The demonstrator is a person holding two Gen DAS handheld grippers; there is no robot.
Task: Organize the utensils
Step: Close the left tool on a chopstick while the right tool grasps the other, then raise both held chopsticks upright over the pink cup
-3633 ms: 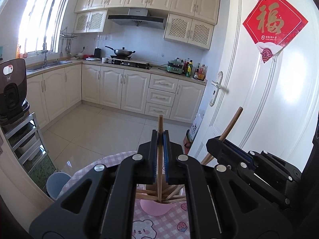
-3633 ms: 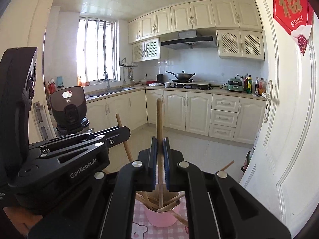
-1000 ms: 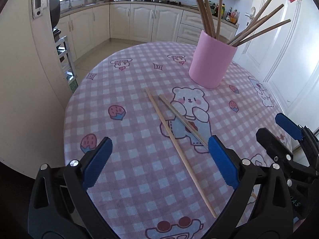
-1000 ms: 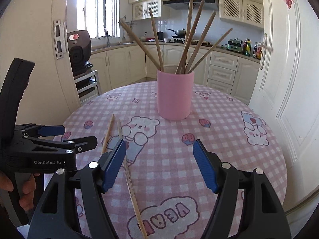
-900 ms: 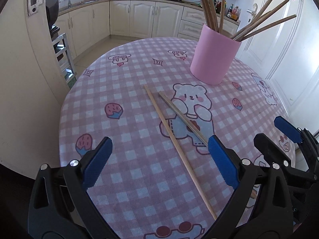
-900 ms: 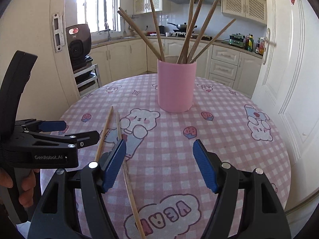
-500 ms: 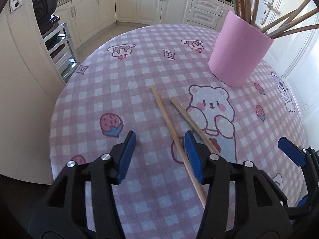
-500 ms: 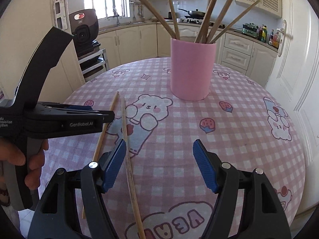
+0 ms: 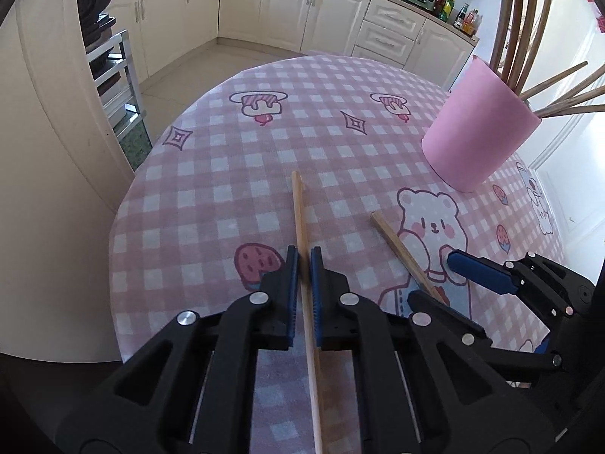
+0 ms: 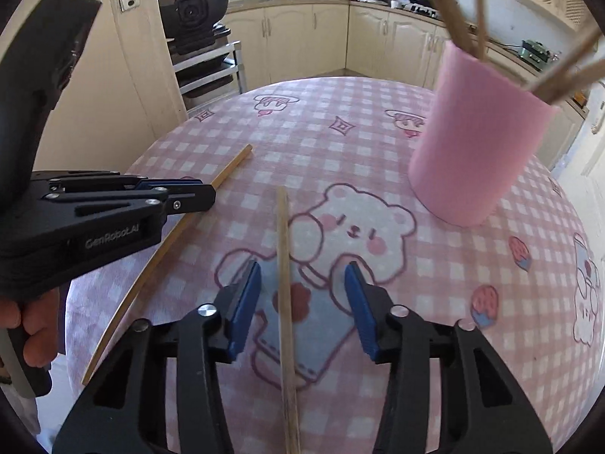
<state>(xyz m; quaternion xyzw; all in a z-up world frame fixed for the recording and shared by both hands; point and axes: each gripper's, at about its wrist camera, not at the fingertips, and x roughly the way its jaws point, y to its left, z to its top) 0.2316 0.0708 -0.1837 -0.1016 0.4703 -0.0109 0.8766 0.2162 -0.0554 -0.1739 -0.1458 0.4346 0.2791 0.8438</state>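
Lying flat on the checked tablecloth [image 9: 211,174], two loose chopsticks are seen near the pink cup [image 10: 480,140]. The left gripper [image 9: 303,261] is nearly closed on the left chopstick [image 9: 298,208], though firm contact cannot be confirmed. The right gripper [image 10: 302,287] is spread wide astride the right chopstick [image 10: 281,242], touching nothing. A good grip is judged to need pads squared to each stick and closed fully before lifting. Near ends of both sticks are cut off beneath the gripper bodies. Cup contents are only partly visible; upper stick ends are cropped.
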